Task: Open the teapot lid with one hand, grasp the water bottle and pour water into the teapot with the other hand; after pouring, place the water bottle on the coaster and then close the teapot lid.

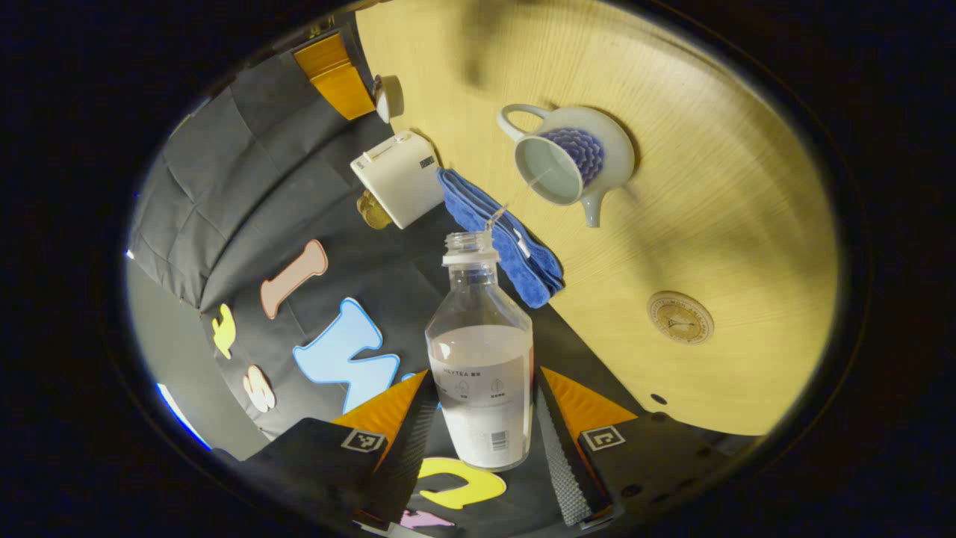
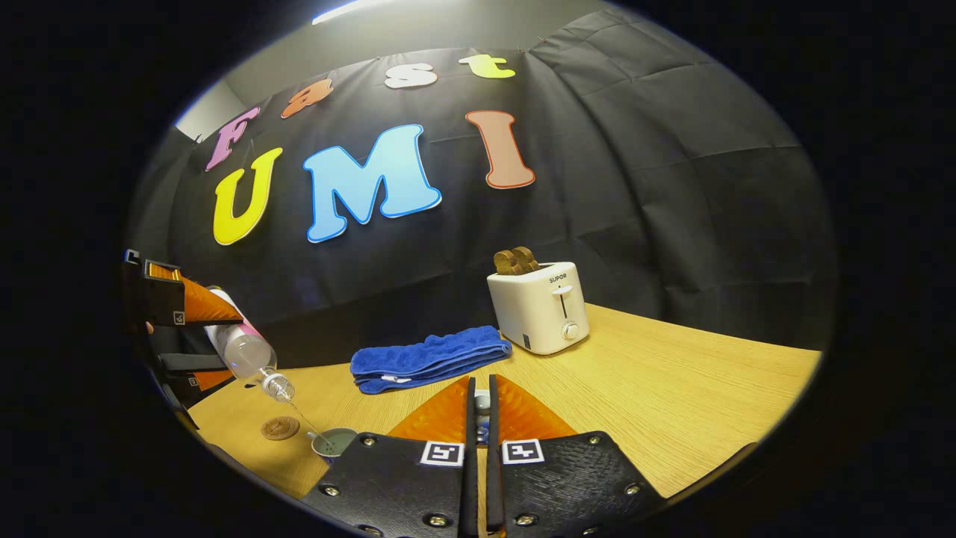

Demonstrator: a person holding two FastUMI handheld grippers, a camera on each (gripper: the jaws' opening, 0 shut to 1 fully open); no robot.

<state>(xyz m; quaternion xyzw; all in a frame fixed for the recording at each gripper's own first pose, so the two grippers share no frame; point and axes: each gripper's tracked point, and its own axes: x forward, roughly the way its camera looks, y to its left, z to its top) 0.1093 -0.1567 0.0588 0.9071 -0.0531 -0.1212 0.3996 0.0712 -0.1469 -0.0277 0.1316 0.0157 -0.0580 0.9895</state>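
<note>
My left gripper (image 1: 482, 418) is shut on the clear water bottle (image 1: 482, 359), which is uncapped, tilted and about half full. A thin stream runs from its mouth into the open white teapot (image 1: 571, 161) with a blue pattern, standing on the wooden table. The round brown coaster (image 1: 680, 317) lies bare beside the teapot. In the right gripper view the left gripper (image 2: 179, 302) tips the bottle (image 2: 243, 347) over the teapot (image 2: 334, 442), next to the coaster (image 2: 280, 427). My right gripper (image 2: 480, 385) is nearly closed on a small pale piece, apparently the teapot lid (image 2: 482, 403).
A folded blue cloth (image 2: 429, 359) lies behind the teapot and a white toaster (image 2: 539, 306) with toast stands to its right, both near the table's (image 2: 672, 403) far edge. An orange shape (image 1: 336, 75) and a small white round thing (image 1: 382, 97) sit past the toaster.
</note>
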